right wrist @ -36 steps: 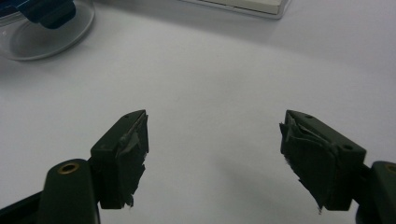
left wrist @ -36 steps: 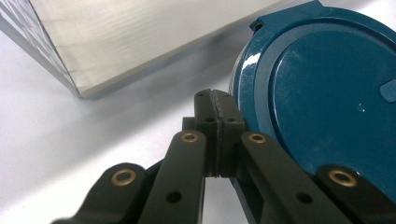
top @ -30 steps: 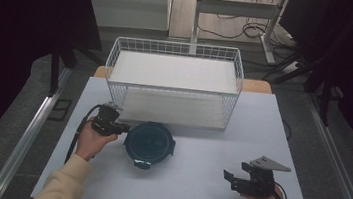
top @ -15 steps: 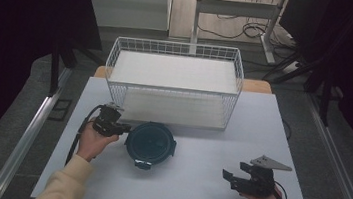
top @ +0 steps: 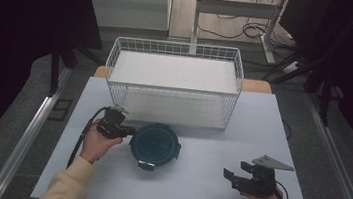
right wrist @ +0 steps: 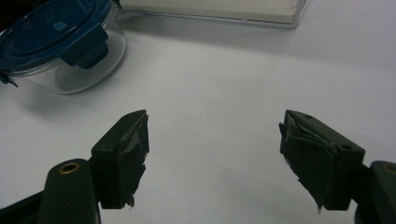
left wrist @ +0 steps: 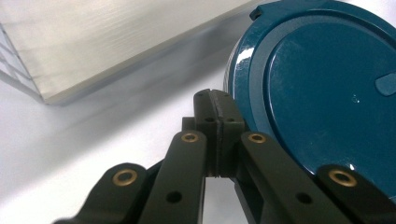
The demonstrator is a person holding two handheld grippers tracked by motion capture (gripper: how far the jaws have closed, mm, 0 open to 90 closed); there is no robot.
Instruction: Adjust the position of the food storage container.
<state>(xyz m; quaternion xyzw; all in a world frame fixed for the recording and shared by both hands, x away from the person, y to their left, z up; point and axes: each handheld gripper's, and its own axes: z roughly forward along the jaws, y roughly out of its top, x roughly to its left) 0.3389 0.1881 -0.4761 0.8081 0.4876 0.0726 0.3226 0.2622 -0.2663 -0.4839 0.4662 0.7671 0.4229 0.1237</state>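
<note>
From up high, the left gripper [top: 128,131] sits right up against the left edge of the round blue-lidded container [top: 155,145], with the white wire basket [top: 173,82] just beyond them, and the right gripper [top: 237,174] is well off to the container's right on the bare table [top: 194,187]. The left gripper view has its jaws pressed flat together with nothing between them, the blue lid [left wrist: 327,93] just to their right. In the right gripper view the jaws are spread wide over empty tabletop, with the clear glass container [right wrist: 60,44] up ahead and to their left.

White table [top: 194,192] carries a wire basket [top: 174,81] and lidded container [top: 155,145]
</note>
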